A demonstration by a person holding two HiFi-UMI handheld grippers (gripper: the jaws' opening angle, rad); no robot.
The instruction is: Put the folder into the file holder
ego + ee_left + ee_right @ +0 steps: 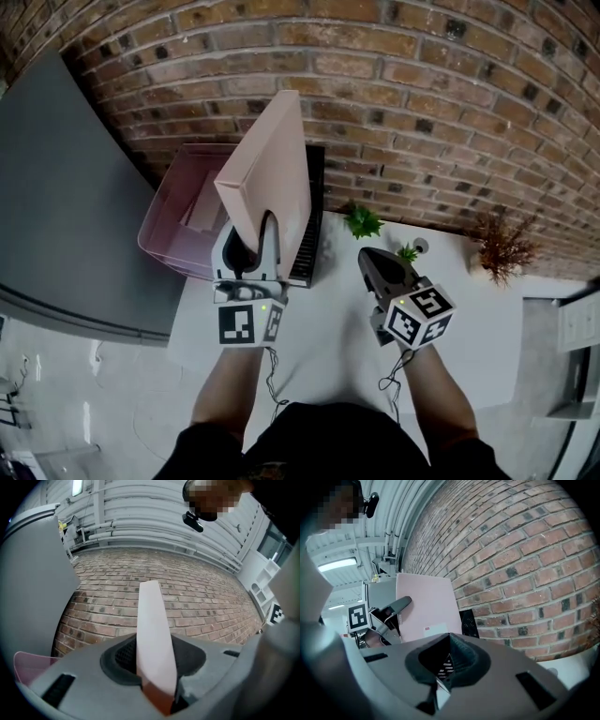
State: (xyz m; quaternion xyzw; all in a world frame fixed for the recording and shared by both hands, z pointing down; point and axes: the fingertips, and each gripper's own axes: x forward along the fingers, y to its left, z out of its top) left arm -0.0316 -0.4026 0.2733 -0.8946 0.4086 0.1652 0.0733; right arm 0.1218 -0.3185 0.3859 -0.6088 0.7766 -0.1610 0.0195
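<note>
**Folder held on edge beside the file holder**

Head view, left to right. A grey cabinet [66, 216] stood at the far left, with a clear pink bin [173, 230] next to it at the left edge of the white table [319, 328]. The left gripper [255, 242] had its jaws partly closed on the lower edge of the pale pink folder [272, 173], pressing it from both sides. The folder stood upright and slightly tilted in front of the brick wall [422, 103]. It was raised just left of the black mesh file holder [309, 239], which stood on the table against the wall. Whether its lower edge had entered the holder could not be told. A small green plant [362, 222] sat further right. In front of it the right gripper [373, 264] was fully closed and held nothing. A dried reddish plant [502, 246] stood at the far right
</note>
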